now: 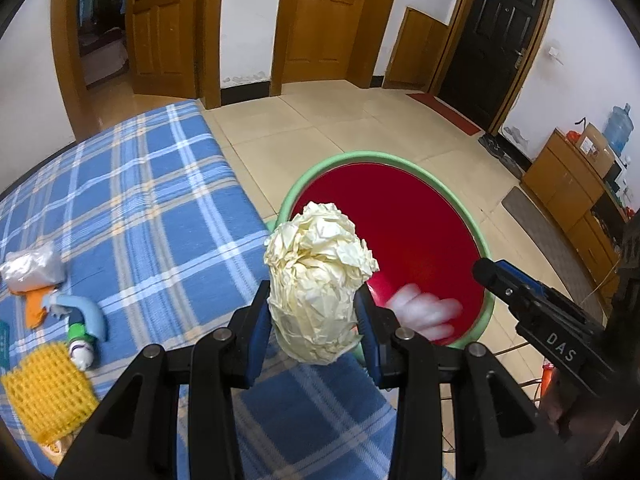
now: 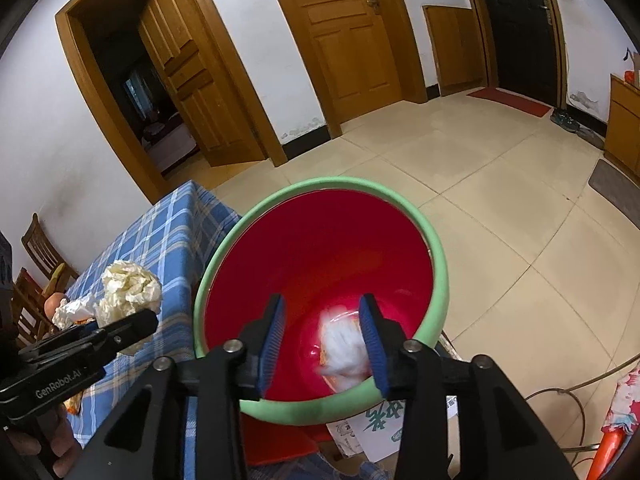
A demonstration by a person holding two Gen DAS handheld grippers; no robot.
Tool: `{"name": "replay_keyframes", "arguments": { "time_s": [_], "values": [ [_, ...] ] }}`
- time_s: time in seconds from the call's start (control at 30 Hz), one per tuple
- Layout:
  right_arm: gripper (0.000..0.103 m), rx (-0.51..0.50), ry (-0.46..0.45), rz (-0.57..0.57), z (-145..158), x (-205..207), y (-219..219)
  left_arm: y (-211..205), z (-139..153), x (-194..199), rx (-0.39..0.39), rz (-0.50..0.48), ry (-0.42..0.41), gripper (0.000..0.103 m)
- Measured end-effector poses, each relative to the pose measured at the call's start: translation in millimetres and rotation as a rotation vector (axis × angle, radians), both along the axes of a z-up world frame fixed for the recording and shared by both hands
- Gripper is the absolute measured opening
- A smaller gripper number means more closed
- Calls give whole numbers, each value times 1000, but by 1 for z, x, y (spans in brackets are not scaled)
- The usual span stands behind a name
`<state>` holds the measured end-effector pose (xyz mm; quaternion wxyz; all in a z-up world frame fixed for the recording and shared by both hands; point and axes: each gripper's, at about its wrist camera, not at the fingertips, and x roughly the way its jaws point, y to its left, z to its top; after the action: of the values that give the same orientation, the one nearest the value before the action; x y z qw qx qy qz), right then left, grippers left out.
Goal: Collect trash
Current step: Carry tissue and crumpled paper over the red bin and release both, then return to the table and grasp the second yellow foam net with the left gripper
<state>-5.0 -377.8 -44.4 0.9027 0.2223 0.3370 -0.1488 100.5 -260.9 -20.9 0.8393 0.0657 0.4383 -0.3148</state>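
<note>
Cream crumpled paper (image 1: pixel 318 284) sits clamped between the blue pads of the left gripper (image 1: pixel 316 320), its jaws closed to the ball's width and pressing both sides, with the wad rising well above the fingertips. Just ahead and to the right of that gripper is the red bin with a green rim (image 1: pixel 384 158), beside the blue plaid tablecloth (image 1: pixel 140 200). Over the bin's mouth the right gripper (image 2: pixel 322 336) hangs with its jaws spread wide and nothing between them; a blurred white wad (image 2: pixel 346 344) lies below it inside the bin, partly behind the right finger.
</note>
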Motion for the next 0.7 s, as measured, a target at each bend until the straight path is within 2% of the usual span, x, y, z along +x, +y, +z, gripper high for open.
{"name": "replay_keyframes", "arguments": {
  "time_s": [0.2, 0.33, 0.43, 0.7],
  "values": [
    [45, 4, -12, -20, 2, -4, -5, -15, -4, 2, 8, -23, 1, 40],
    [45, 9, -14, -30, 2, -8, -8, -20, -3, 1, 0, -26, 1, 56],
    [46, 13, -14, -35, 2, -10, -10, -20, 0, -1, -4, -22, -10, 64],
    [49, 15, -22, -27, 6, -11, -6, -9, 6, -2, -18, 4, -14, 64]
  ]
}}
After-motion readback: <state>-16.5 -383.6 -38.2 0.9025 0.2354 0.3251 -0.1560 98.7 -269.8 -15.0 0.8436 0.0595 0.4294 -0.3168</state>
